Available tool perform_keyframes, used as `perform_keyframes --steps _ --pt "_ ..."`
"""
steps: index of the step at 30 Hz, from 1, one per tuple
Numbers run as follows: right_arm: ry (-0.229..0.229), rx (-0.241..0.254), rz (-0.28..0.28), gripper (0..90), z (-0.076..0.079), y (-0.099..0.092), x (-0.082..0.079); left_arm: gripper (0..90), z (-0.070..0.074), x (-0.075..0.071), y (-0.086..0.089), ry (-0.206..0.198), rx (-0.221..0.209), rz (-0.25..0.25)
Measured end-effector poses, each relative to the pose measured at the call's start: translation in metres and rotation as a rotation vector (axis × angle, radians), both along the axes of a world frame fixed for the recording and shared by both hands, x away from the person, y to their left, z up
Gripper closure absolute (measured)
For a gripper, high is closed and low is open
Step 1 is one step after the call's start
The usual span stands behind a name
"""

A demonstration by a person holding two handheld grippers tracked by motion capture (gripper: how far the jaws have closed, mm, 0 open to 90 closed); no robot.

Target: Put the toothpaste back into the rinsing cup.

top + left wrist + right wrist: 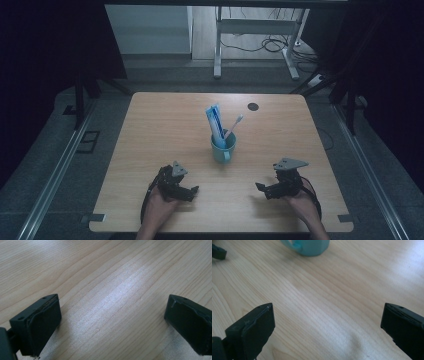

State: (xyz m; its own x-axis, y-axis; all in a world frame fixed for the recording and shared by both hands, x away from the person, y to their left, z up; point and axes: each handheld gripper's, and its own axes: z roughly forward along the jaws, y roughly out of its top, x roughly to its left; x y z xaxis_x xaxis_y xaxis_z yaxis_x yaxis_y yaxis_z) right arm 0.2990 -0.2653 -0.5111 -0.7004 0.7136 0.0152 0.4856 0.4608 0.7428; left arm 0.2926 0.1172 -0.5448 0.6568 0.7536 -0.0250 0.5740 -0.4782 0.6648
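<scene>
Now my left tongs (pixel 194 190) and right tongs (pixel 259 188) gape wide, empty, low in frame; teal cup (pixel 223 147) mid-bench (pixel 150 150).

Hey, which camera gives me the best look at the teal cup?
The high view: the whole teal cup stands upright mid-table, holding a toothpaste tube and toothbrush. The right gripper view catches just its base and handle at the top edge. The left gripper view looks at bare table.

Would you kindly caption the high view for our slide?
Two open grippers, left and right, rest before a teal cup holding toothpaste and toothbrush.
</scene>
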Motion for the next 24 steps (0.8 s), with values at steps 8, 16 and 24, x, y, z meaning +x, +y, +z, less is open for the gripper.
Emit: perform_keyframes --steps 8,16,24 --pt "0.024 -0.001 -0.012 0.0 -0.015 -0.005 -0.005 1.1 0.000 0.000 0.000 -0.001 0.003 -0.003" --pt "0.035 -0.023 -0.013 0.0 -0.026 -0.005 -0.008 1.1 0.000 0.000 0.000 -0.002 0.003 -0.003" --pt "0.033 -0.054 -0.002 0.0 -0.032 -0.002 -0.010 1.1 0.000 0.000 0.000 -0.002 0.002 -0.001"
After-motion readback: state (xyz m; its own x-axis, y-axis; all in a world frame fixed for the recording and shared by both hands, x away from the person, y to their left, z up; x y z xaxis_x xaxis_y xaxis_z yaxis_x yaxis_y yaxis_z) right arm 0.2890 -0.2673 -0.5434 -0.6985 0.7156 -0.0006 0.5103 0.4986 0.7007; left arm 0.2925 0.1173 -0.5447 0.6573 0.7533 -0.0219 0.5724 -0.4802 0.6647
